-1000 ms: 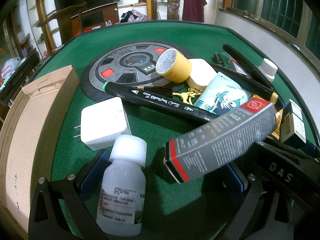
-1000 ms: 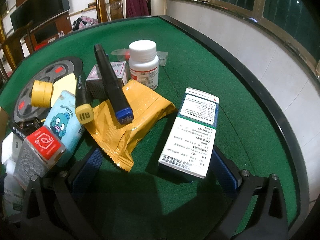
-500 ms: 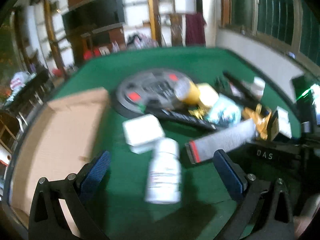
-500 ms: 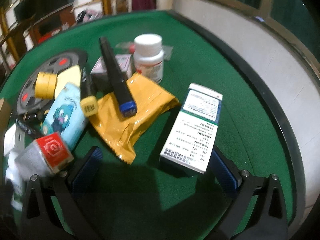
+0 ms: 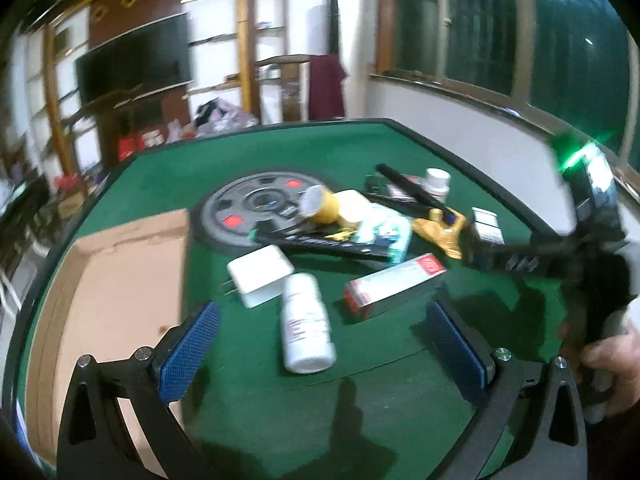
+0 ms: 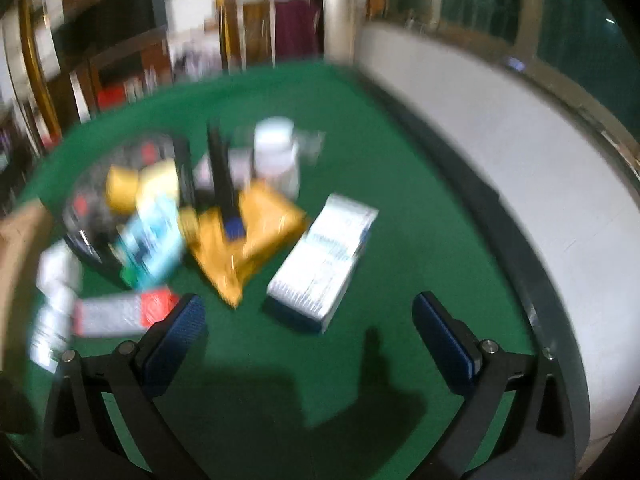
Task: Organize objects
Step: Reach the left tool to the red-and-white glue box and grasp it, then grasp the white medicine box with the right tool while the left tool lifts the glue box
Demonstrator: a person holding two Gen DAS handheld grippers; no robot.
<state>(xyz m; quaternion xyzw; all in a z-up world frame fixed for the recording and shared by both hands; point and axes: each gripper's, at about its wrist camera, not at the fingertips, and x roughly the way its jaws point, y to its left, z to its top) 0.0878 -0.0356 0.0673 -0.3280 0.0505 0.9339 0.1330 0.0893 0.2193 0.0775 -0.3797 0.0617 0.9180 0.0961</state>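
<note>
Left wrist view: sits behind the left gripper (image 5: 322, 344), raised above the green table (image 5: 168, 184), facing the far shelves and window wall; box (image 5: 120, 280) at its left, the right gripper (image 5: 492, 258) and a hand (image 5: 612, 356) at its right edge. Right wrist view: behind the right gripper (image 6: 308, 336), raised, tilted down, nearer the table's right rim — heavily blurred. Shared: the central clutter — yellow pouch (image 5: 440, 232) (image 6: 244, 240), red-ended carton (image 5: 394, 284) (image 6: 120, 314), tape roll (image 5: 320, 204) (image 6: 122, 188).

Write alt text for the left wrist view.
The open left tool hovers over a green felt table, holding nothing; a white plastic bottle lies between its fingers, beside a white charger, a red-ended carton and a cardboard box.
</note>
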